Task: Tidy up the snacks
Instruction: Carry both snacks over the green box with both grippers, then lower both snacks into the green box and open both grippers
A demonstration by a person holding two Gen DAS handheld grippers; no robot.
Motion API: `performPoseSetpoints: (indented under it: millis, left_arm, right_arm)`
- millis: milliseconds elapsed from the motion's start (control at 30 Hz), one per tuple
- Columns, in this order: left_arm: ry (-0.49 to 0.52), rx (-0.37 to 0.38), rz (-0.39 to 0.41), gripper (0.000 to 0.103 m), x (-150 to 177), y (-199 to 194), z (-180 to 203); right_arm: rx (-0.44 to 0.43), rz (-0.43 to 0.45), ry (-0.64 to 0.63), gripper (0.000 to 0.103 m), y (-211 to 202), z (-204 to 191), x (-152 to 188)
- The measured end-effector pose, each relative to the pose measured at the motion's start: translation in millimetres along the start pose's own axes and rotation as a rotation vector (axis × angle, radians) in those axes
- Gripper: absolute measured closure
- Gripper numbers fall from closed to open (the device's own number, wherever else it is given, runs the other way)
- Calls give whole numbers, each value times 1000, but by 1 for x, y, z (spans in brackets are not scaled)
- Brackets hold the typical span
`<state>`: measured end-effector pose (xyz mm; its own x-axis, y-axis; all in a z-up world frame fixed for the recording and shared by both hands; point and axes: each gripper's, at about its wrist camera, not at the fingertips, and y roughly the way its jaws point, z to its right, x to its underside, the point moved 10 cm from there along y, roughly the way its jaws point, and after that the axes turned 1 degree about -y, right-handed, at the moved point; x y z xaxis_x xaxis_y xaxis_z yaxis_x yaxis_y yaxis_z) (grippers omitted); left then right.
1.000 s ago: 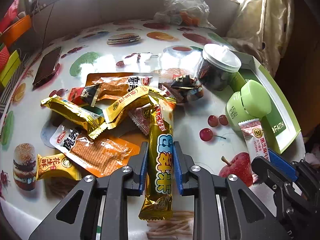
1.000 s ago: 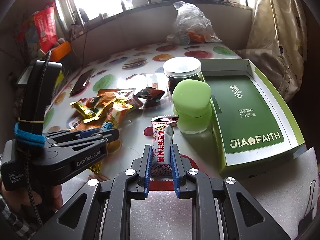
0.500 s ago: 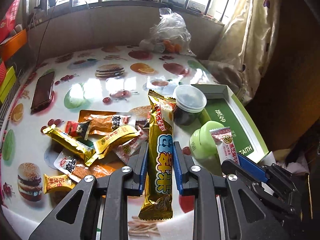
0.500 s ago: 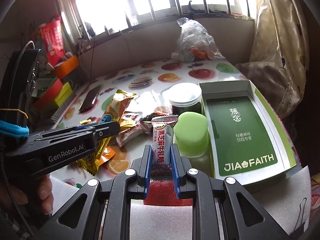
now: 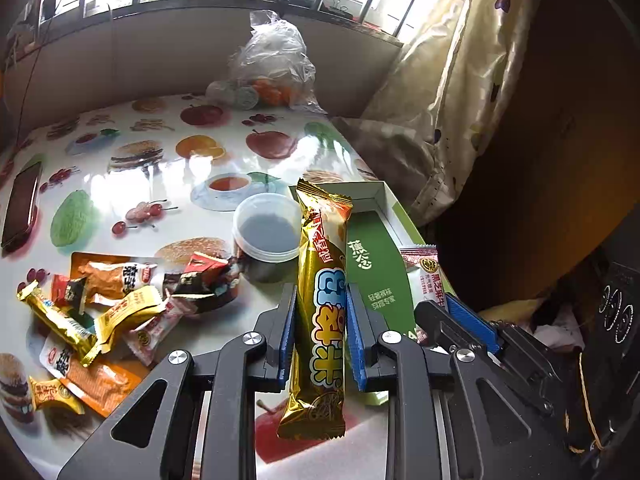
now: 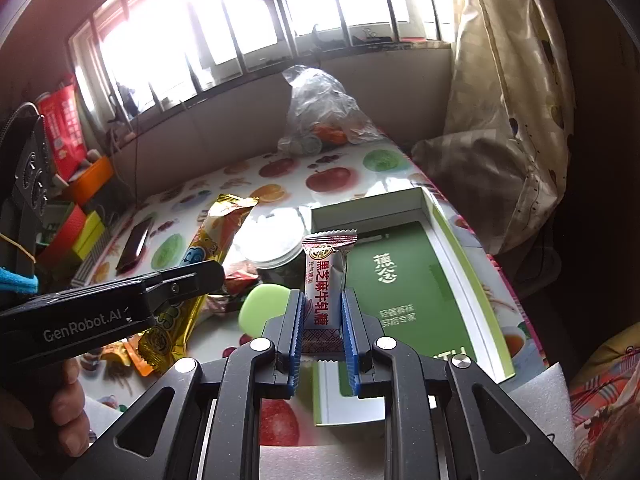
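Note:
My left gripper (image 5: 321, 300) is shut on a long gold snack bar (image 5: 320, 280), held upright above the table near the green box's left edge. My right gripper (image 6: 321, 304) is shut on a small white and red nougat candy (image 6: 323, 280), held over the open green box (image 6: 404, 280). The box also shows in the left wrist view (image 5: 376, 264), with the right gripper (image 5: 440, 308) and its candy (image 5: 428, 276) over it. The gold bar also shows in the right wrist view (image 6: 200, 256). A pile of loose snack packets (image 5: 104, 308) lies on the table at left.
A lidded plastic jar (image 5: 266, 232) stands left of the box, with a green rounded container (image 6: 260, 308) in front of it. A phone (image 5: 20, 208) lies at far left. A plastic bag (image 5: 276, 68) sits at the back. A curtain (image 5: 460, 100) hangs at right.
Both grippers have risen and moved right with their snacks, from beside the snack pile to over the green box area. The table now looks farther below.

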<state>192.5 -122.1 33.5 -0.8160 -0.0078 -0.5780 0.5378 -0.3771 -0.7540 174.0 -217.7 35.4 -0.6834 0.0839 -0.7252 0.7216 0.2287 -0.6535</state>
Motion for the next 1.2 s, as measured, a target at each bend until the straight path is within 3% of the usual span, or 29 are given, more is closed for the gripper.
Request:
performPoseSetpoints:
  millis: [267, 533, 900, 1200]
  left_arm:
    - [0, 47, -61, 79, -3, 35, 34]
    - [-14, 42, -122, 79, 4, 70, 45]
    - [-1, 14, -184, 79, 16, 101, 53]
    - [52, -20, -188, 79, 18, 107, 61]
  right_arm:
    - [51, -15, 24, 85, 10, 41, -3]
    - [87, -65, 30, 85, 33, 75, 5]
    - [95, -132, 14, 85, 56, 92, 22]
    - [106, -165, -12, 85, 62, 93, 29]
